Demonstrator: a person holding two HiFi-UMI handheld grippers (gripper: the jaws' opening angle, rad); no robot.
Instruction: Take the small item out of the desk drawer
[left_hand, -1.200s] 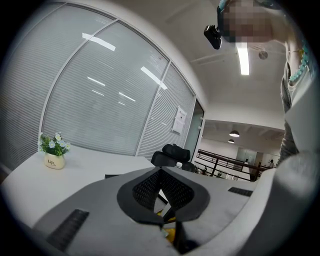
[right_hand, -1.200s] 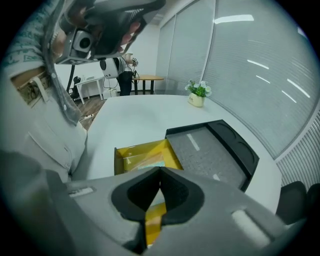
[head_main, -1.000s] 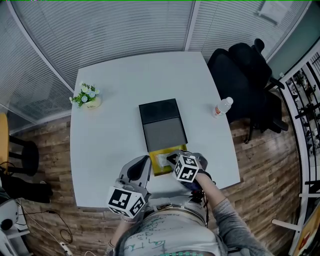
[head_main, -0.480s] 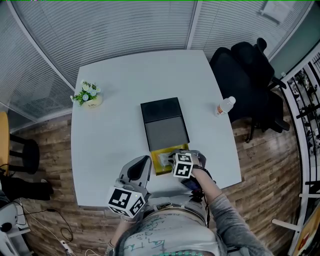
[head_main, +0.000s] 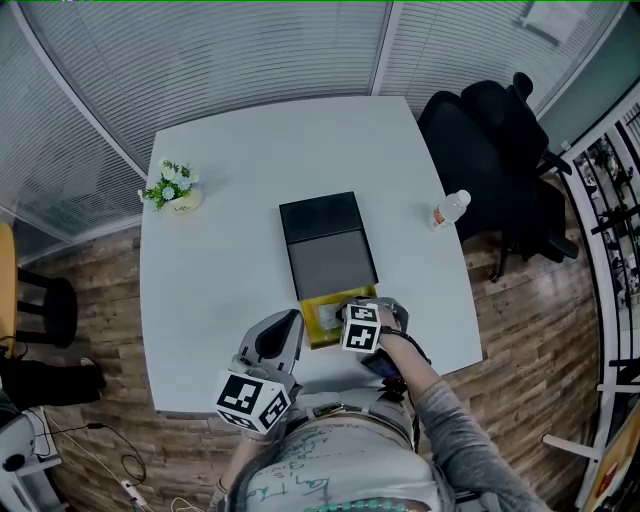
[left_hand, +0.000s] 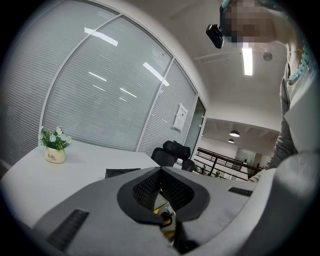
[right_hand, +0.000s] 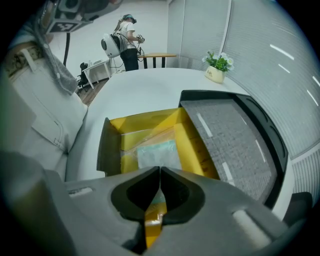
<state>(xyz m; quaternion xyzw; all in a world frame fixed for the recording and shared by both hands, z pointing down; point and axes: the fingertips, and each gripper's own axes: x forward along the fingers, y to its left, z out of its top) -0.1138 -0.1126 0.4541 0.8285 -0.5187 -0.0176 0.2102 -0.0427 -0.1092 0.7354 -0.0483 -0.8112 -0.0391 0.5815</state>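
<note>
A black drawer unit (head_main: 325, 245) with a grey top (right_hand: 235, 145) stands mid-table, its yellow drawer (head_main: 322, 338) pulled out towards me. Inside lies a small pale packet (right_hand: 157, 152). My right gripper (head_main: 337, 318) points steeply down into the drawer. Its jaws have just been closing; in the right gripper view the tips (right_hand: 160, 171) meet on the packet's near edge, which runs on between them. My left gripper (head_main: 290, 320) hovers level at the table's front edge, left of the drawer; its jaws (left_hand: 161, 172) are shut with nothing in them.
On the white table (head_main: 220, 280) a small potted plant (head_main: 172, 192) stands at the far left and a water bottle (head_main: 448, 210) near the right edge. A black office chair (head_main: 490, 130) sits beyond the far right corner. A person (right_hand: 127, 42) stands far off.
My right gripper has sunk a little further into the yellow drawer and shifted slightly left. The left gripper has stayed where it was.
</note>
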